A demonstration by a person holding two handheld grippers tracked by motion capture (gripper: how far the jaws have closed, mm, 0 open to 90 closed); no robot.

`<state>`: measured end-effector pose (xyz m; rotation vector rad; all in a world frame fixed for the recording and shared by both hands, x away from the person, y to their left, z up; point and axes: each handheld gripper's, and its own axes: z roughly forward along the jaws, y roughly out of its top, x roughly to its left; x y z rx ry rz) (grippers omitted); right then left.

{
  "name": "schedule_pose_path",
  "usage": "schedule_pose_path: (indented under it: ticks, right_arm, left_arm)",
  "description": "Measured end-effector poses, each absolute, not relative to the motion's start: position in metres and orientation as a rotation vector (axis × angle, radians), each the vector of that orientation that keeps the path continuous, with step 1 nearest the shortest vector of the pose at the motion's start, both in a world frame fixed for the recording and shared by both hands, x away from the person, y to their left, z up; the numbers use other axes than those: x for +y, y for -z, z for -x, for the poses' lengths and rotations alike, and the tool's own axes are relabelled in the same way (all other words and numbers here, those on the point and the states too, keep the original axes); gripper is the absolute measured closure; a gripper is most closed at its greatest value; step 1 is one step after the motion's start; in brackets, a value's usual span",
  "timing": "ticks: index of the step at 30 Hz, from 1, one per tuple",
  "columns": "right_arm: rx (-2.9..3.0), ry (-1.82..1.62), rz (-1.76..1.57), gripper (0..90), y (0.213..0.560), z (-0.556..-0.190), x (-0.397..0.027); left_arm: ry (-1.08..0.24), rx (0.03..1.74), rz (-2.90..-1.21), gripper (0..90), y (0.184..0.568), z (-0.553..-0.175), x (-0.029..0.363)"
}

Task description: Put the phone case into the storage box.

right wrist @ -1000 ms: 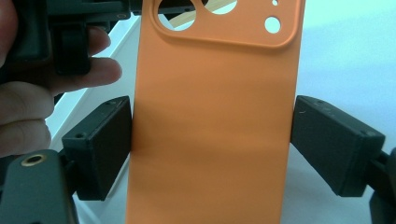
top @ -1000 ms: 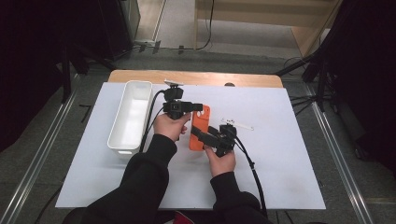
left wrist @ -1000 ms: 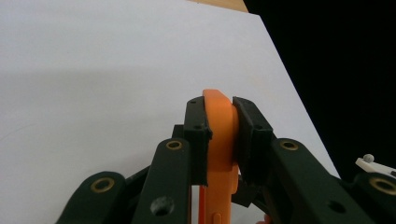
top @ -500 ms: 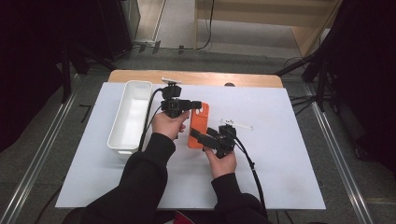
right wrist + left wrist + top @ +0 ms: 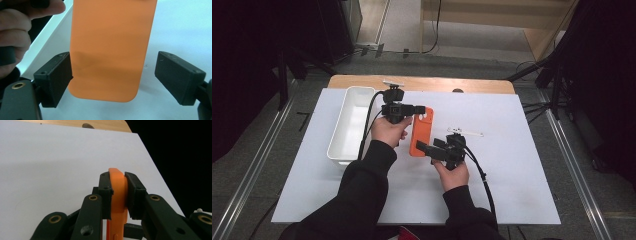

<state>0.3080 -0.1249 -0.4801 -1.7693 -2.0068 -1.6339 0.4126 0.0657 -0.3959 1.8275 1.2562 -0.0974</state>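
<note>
One orange phone case (image 5: 421, 131), smooth, flat and round-cornered with a camera cutout near its far end, is held above the white worktop (image 5: 512, 165) between two sets of tongs. Left tongs (image 5: 117, 188) are clamped on the case's thin edge at the far end; right tongs (image 5: 120, 75) stand apart, one pad touching the near end's side, the other clear. One white tray (image 5: 349, 125) sits just left, and one small white piece (image 5: 465, 132) lies to the right.
</note>
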Motion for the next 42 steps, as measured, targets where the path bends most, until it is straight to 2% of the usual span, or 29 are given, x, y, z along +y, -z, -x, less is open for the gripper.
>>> schedule_pose_path:
  ticks: [10,11,31,42]
  right_arm:
    - [-2.104,1.575,1.686,14.7,0.474,-0.309,-0.135]
    - [-2.140,1.556,1.641,22.8,0.472,-0.308,-0.138]
    - [-2.234,1.504,1.446,25.4,0.459,-0.315,-0.153]
    - [-2.277,1.492,1.328,25.4,0.456,-0.318,-0.167]
  left_arm:
    - [0.100,1.233,-1.868,76.5,0.392,-0.412,0.071]
    - [0.103,1.229,-1.874,76.5,0.391,-0.411,0.071]
    - [0.158,1.171,-1.950,76.4,0.386,-0.408,0.078]
    - [0.178,1.061,-2.015,76.4,0.391,-0.407,0.075]
